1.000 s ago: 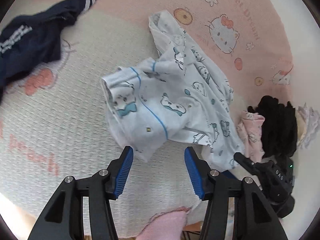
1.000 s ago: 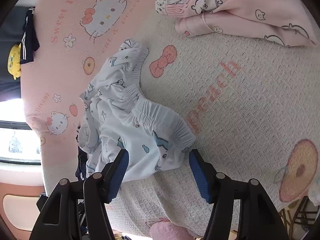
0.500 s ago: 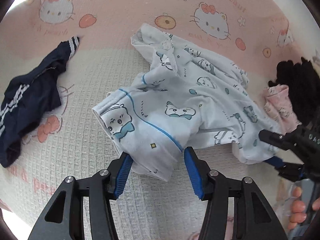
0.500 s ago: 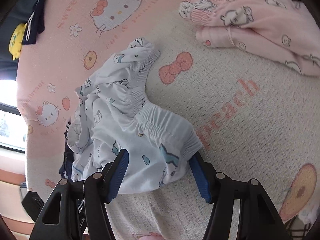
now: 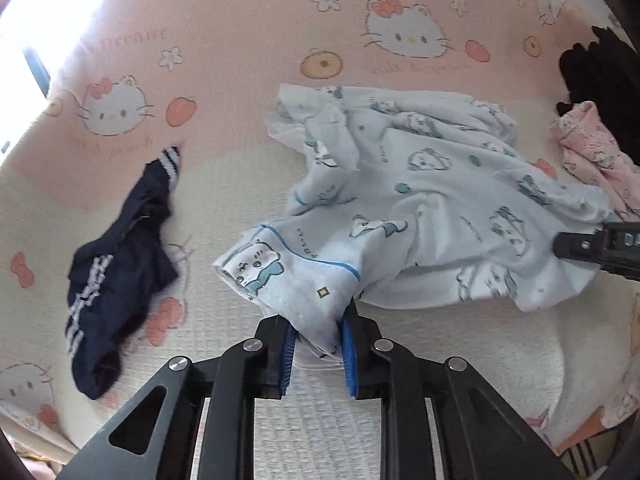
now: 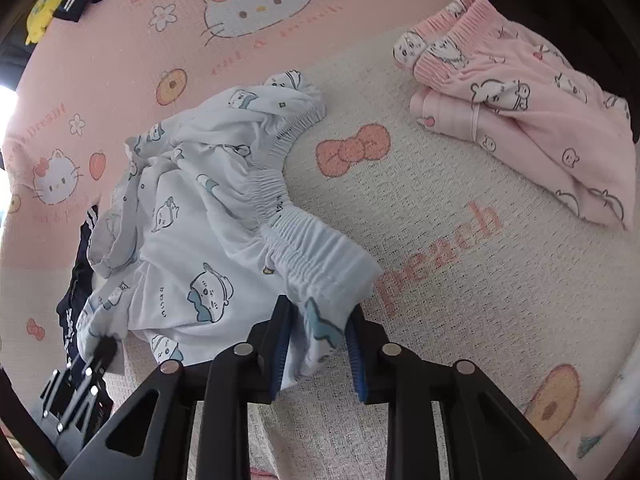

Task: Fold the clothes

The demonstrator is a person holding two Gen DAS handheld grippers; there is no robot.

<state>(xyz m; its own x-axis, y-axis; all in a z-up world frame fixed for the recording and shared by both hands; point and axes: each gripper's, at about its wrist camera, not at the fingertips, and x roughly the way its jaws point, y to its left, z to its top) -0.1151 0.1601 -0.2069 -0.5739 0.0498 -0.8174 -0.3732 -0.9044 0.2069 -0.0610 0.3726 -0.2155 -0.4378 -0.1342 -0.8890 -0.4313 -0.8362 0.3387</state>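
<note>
Between the left gripper's (image 5: 318, 334) nearly closed blue pads sits a hem corner of the pale blue cartoon-print pyjama shorts (image 5: 420, 216). Pinched likewise in the right gripper (image 6: 316, 344) is their gathered elastic waistband (image 6: 288, 208). Beyond both, the crumpled garment sprawls on the Hello Kitty blanket (image 5: 224, 40), its far folds unreadable.

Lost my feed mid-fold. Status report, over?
Left gripper shut on light blue pajama hem. Right gripper shut on its waistband. Navy garment and pink pajamas lie apart, nothing blocking.
</note>
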